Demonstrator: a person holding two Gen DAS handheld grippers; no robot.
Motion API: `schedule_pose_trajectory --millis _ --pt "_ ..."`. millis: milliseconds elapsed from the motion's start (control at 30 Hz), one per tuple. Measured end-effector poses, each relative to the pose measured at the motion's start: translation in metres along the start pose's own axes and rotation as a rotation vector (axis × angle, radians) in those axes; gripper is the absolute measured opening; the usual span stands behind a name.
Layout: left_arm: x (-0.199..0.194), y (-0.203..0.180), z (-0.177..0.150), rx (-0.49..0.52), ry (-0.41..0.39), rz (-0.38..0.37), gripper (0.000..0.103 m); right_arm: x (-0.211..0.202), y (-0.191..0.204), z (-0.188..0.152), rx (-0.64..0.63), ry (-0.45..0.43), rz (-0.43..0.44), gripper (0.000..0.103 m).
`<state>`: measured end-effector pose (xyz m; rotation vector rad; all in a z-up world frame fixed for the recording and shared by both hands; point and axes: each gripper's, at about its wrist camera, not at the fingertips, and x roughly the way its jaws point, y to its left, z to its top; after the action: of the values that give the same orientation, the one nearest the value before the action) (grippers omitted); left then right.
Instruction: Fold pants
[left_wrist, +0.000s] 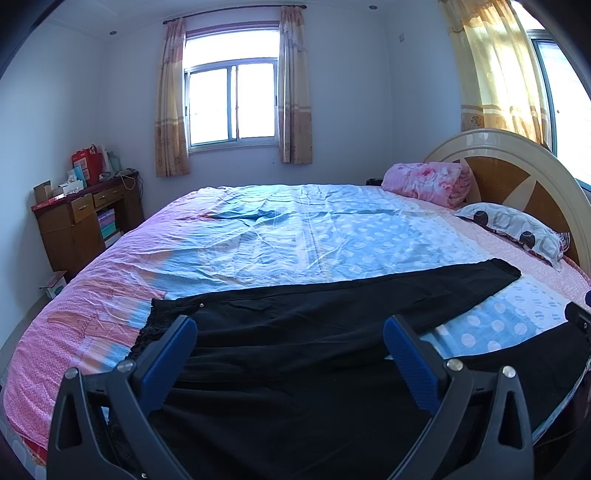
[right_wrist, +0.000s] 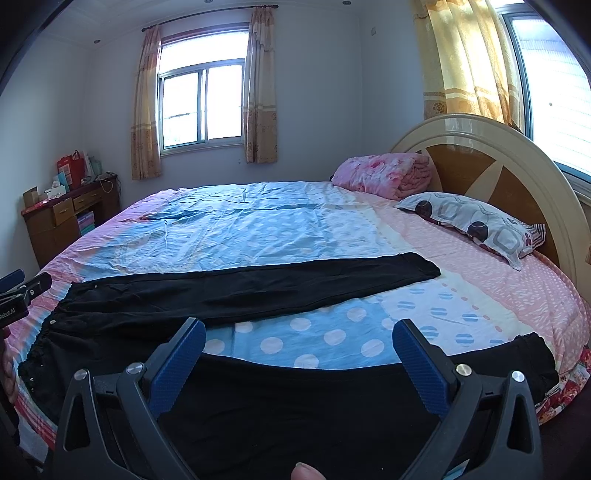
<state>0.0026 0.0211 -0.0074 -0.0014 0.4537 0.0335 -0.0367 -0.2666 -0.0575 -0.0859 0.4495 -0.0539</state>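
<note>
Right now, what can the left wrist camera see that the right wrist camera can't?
Only the left wrist view shows the small box on the floor beside the desk, and the open left gripper over the waistband end of the pants.

Only the right wrist view shows a fingertip at the bottom edge, the cuff of the nearer pant leg, and the open right gripper.

Both show the black pants spread flat on the bed, the pink blanket, the pillow, the desk and the window.
</note>
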Motion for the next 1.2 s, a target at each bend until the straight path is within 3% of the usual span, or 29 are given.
schedule_pose_trajectory --millis 867,1067,1200 --pt "0.001 0.0 -0.001 -0.004 0.007 -0.001 0.103 0.003 0.0 -0.001 0.001 0.011 0.002 0.102" --pt "0.017 0.005 -0.005 0.007 0.037 0.009 0.103 0.015 -0.003 -0.002 0.005 0.034 -0.003 0.102" --pt "0.04 0.028 -0.009 0.031 0.099 0.041 0.103 0.028 -0.012 0.004 -0.012 0.051 0.02 0.102"
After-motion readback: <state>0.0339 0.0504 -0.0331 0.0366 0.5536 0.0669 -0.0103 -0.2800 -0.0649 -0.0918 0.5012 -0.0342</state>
